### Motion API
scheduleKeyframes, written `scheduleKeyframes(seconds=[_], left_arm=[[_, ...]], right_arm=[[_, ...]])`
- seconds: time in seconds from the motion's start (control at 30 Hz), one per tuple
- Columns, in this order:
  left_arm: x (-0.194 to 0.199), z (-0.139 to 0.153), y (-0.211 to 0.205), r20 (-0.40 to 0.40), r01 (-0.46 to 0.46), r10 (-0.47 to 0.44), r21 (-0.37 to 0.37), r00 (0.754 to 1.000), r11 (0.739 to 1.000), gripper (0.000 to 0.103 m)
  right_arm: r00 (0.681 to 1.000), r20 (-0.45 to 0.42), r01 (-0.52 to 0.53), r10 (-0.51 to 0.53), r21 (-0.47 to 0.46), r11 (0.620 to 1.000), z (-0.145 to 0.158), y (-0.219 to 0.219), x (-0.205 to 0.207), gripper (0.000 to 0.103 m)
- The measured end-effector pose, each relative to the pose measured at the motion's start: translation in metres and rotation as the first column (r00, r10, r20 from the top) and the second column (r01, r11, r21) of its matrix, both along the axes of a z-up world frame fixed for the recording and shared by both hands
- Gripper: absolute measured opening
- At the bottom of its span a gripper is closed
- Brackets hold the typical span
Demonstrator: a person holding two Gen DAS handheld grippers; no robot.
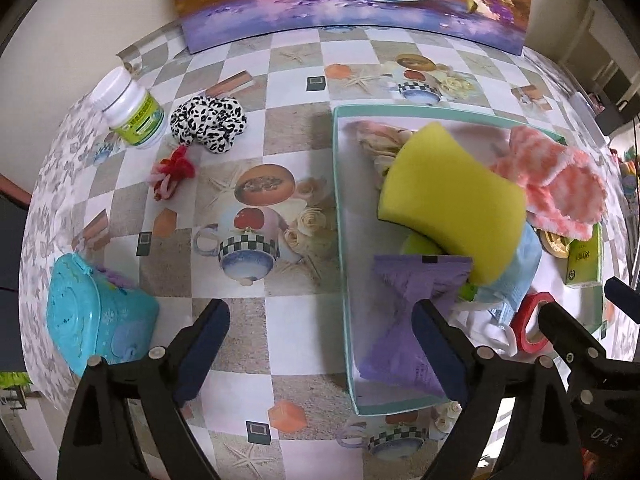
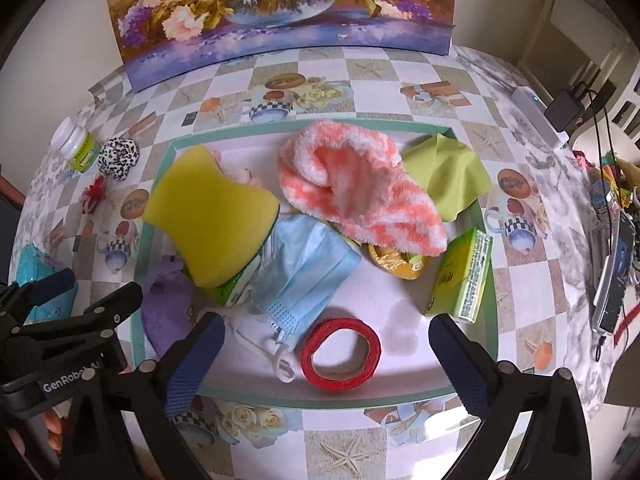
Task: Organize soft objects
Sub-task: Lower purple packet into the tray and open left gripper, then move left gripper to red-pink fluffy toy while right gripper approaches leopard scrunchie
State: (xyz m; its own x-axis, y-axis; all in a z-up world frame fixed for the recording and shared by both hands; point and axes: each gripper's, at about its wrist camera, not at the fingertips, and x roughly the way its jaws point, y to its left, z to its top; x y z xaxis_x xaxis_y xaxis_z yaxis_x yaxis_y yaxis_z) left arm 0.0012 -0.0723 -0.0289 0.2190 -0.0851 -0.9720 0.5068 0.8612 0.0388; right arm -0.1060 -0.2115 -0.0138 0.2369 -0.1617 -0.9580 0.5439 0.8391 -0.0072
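Now we see the shallow white tray with a teal rim [image 2: 154, 216] filling the middle of the right wrist view, on the checkered printed tablecloth [image 1: 280, 80]. Inside it, upper centre, lies the fluffy pink-and-white sock [image 2: 360, 188], with the yellow foam sponge [image 2: 212, 216] to its left, leaning on the pale blue face mask [image 2: 308, 268]. At the tray's lower left sits the purple fuzzy cloth [image 2: 168, 312]. Lower centre lies the red tape roll [image 2: 340, 354].

In the left wrist view, the leopard-print scrunchie [image 1: 210, 122] and small red yarn tie [image 1: 172, 172] lie upper left, outside the tray.

Our left gripper [image 1: 320, 344] is spread wide, holding nothing; our right gripper [image 2: 326, 348] is likewise spread, low over the tape.
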Motion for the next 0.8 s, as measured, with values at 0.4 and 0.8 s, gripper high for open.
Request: scheduleKeyframes(seconds=[0.4, 0.8], left_arm=[[0.016, 0.013, 0.021, 0.007, -0.089, 0.089, -0.041, 0.996, 0.995, 0.093], [0.061, 0.016, 0.084, 0.010, -0.289, 0.290, -0.052, 0.957, 0.956, 0.093]], right_arm=[[0.996, 0.083, -0.037, 0.041, -0.045, 0.998, 0.022, 0.015, 0.006, 0.103], [0.978, 0.142, -0.146, 0.152, -0.047, 0.988, 0.026, 0.059, 0.040, 0.103]])
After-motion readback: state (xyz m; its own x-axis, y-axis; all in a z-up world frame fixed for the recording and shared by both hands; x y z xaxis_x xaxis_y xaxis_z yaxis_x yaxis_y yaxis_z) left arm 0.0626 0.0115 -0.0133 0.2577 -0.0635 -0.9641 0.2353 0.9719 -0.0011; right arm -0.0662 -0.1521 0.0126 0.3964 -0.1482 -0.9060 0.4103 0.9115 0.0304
